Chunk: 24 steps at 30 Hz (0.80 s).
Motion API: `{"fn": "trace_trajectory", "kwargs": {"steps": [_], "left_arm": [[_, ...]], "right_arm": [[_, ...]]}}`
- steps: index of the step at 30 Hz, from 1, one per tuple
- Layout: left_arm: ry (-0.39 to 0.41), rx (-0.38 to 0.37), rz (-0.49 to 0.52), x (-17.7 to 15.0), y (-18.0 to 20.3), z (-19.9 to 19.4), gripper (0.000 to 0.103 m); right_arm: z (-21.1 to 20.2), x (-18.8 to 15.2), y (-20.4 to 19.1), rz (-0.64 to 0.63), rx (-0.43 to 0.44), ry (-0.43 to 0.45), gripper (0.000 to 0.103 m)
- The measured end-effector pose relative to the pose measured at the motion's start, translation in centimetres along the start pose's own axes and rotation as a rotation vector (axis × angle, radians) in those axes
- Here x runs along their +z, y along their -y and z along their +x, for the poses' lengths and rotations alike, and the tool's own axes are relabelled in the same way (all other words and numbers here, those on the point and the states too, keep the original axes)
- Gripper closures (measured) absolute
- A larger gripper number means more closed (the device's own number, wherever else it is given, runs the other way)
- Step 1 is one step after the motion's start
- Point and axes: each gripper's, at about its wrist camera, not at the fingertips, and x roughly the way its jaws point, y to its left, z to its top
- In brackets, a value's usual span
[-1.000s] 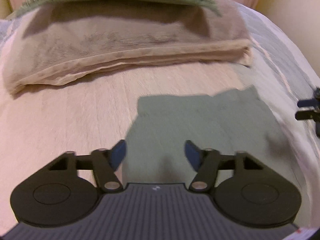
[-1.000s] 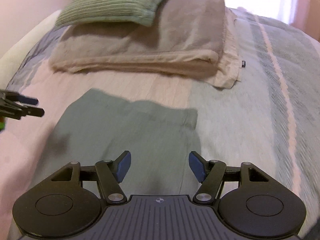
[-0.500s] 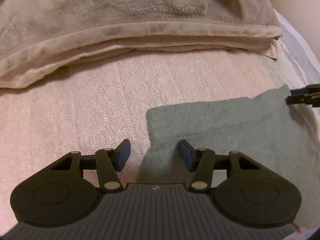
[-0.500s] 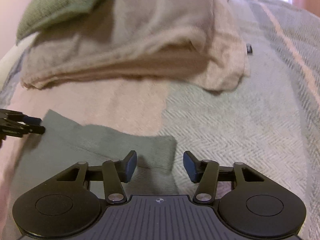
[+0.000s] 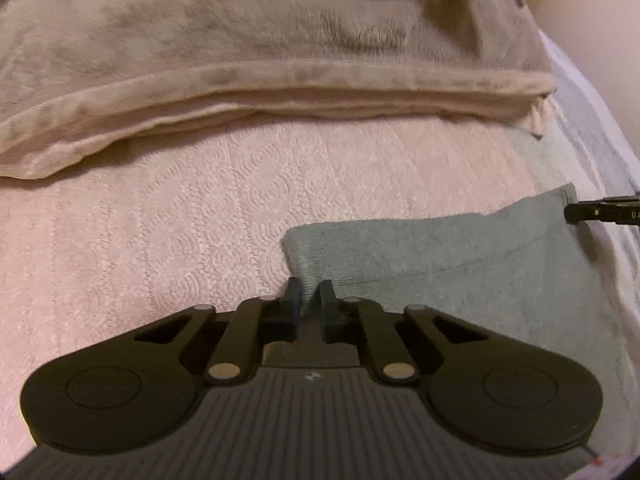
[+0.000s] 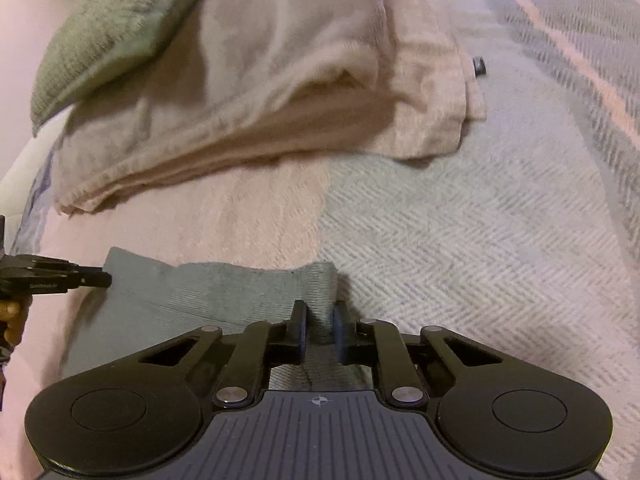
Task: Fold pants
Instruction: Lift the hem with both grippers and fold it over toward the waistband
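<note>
Grey-green pants point(image 5: 440, 264) lie flat on the bed cover, their far edge towards a folded blanket. My left gripper point(image 5: 309, 294) is shut on the left corner of that edge, cloth pinched between its blue pads. At the right corner, my right gripper point(image 6: 320, 318) is shut on the pants point(image 6: 224, 300), with a ridge of fabric bunched up between the pads. Each gripper shows in the other's view at the opposite corner: the right one point(image 5: 600, 213) and the left one point(image 6: 60, 278), held by a hand point(image 6: 12, 316).
A folded beige blanket point(image 5: 260, 68) lies just beyond the pants, with a green ribbed cushion point(image 6: 112, 28) on top. The bed cover is pink point(image 5: 140, 240) on the left and pale herringbone green point(image 6: 480, 240) on the right. A small dark tag point(image 6: 478, 66) sits at the blanket's corner.
Both grippers came down and forward to the pants' far corners and went from open to shut on the cloth. The blanket now looms closer in both views.
</note>
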Motion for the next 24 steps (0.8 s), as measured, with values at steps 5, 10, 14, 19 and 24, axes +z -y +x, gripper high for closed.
{"fn": "trace_trajectory", "kwargs": {"steps": [5,10,14,19,24], "left_arm": [[0.087,-0.001,0.060,-0.4,1.7,-4.0,0.099],[0.197,-0.007,0.140,-2.8,4.9,-11.1,0.099],[0.266,-0.017,0.175,-7.8,7.3,-17.6,0.099],[0.251,-0.012,0.183,-18.5,9.9,-24.2,0.100],[0.058,-0.041,0.136,-30.2,11.6,-23.7,0.101]], "right_arm": [[-3.7,-0.1,-2.2,-0.058,0.016,0.055,0.095],[-9.6,-1.7,-6.2,-0.164,0.039,0.123,0.095],[-15.8,-6.2,-10.0,-0.247,0.074,0.189,0.096],[-22.5,-16.2,-13.8,-0.353,0.078,0.205,0.095],[-23.7,-28.0,-14.8,-0.331,0.009,0.068,0.095]]}}
